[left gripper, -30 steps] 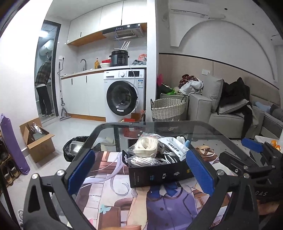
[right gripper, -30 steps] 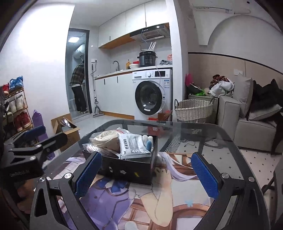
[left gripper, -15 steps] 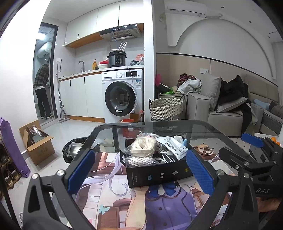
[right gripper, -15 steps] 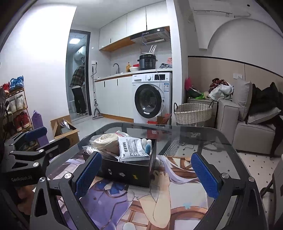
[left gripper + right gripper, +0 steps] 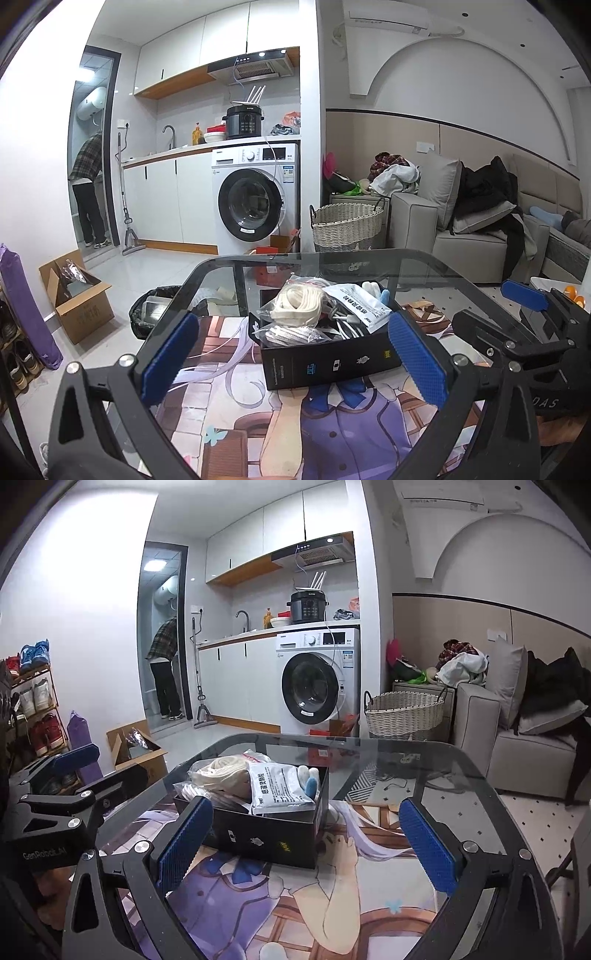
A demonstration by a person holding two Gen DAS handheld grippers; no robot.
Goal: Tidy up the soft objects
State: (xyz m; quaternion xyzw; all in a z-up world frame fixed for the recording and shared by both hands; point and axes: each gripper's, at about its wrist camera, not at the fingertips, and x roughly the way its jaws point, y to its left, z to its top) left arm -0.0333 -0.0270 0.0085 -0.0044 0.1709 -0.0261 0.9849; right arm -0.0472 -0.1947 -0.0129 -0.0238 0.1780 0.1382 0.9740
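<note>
— Left wrist view: left gripper [image 5: 293,362] spread wide, blue pads [image 5: 168,356] well apart, nothing between them. Hovering over the near part of the glass table [image 5: 424,264].

— And the box?

— Black box [image 5: 332,363] straight ahead, standing on the printed mat [image 5: 236,417], roughly mid-table. Heaped with soft things: cream coil of webbing [image 5: 295,304] in a clear bag on the left, white printed sachet [image 5: 360,304] on the right, grey cables underneath.

— Right side?

— Right wrist view, right gripper [image 5: 304,843] also gaping, empty. Same box slightly left of centre, sachet [image 5: 277,786] leaning against the near wall, small white and blue plush bits [image 5: 308,777] poking up at the far right corner. Left gripper's black frame at the left edge.

— Beyond the table?

— Wicker basket [image 5: 347,227] on the floor at the far side, beside a grey sofa [image 5: 469,243] piled with clothes. Washing machine [image 5: 255,201] left of the basket. Cardboard box [image 5: 77,295] on the floor to the left. Person [image 5: 86,192] bent over in the far doorway, back turned.
</note>
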